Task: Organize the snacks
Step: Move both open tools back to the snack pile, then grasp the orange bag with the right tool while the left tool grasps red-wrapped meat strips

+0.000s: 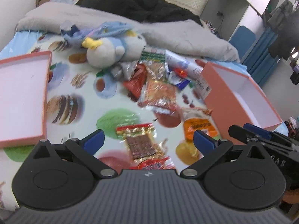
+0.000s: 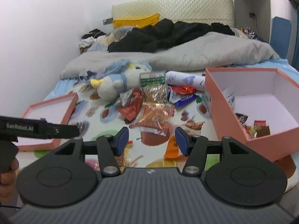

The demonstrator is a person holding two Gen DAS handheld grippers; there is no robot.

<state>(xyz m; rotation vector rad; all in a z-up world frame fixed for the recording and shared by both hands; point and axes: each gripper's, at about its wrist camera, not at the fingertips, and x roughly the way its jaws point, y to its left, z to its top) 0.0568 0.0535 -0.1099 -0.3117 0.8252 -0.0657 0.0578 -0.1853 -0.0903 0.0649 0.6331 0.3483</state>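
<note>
Left tool [image 1: 148,142] released wide above a snack packet [image 1: 139,143]; right tool [image 2: 152,140] released, empty, beside pink box [image 2: 229,115]

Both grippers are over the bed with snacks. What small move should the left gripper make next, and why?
Probably lower the left gripper a little onto the red-edged packet and close. Its jaws stand wide open and empty, with the packet lying flat between them. The pink box on the right already holds a few snacks, so the packet likely goes there.
</note>
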